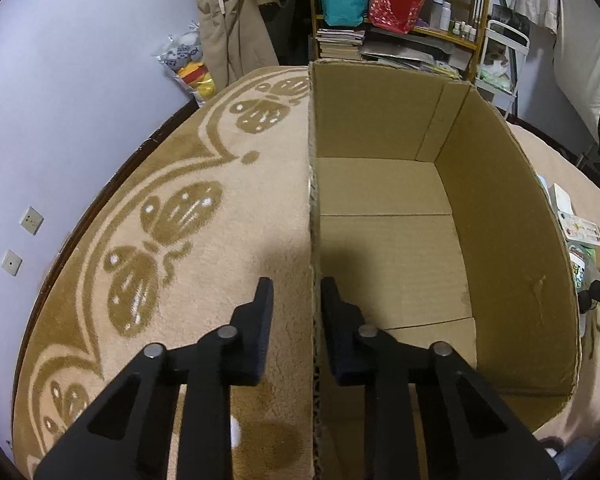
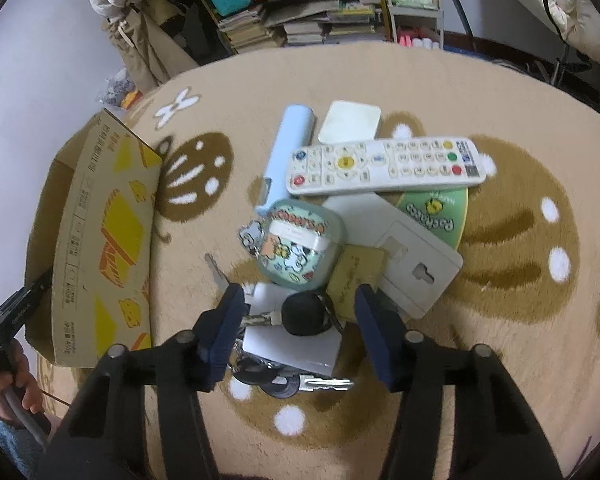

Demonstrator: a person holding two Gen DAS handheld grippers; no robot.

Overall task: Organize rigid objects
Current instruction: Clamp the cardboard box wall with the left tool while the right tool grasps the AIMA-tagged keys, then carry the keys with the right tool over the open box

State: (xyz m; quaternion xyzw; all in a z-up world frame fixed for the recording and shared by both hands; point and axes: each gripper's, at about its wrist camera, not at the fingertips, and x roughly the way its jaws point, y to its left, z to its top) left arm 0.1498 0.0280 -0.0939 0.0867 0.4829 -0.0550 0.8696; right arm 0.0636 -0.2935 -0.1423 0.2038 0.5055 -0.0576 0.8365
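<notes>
An open cardboard box (image 1: pixel 504 216) stands on the carpet, and nothing shows on its floor. My left gripper (image 1: pixel 297 300) straddles the box's left wall, jaws narrow, with a gap on the outer side. In the right wrist view a pile lies beside the box (image 2: pixel 100 236): a white remote (image 2: pixel 384 164), a pale blue cylinder (image 2: pixel 288 148), a cartoon earbud case (image 2: pixel 300 244), a white card (image 2: pixel 408 256), and a green disc (image 2: pixel 436 212). My right gripper (image 2: pixel 300 310) hangs open around a black key fob (image 2: pixel 304 314) on a white charger block (image 2: pixel 292 346), pads apart from both.
A round beige carpet (image 2: pixel 480 340) with brown patterns covers the floor. Loose keys (image 2: pixel 324 384) lie under the charger. A hand (image 2: pixel 18 376) holds the left gripper at the box's near corner. Shelves with books and bags (image 1: pixel 384 12) stand behind, and a wall (image 1: pixel 60 100) is at left.
</notes>
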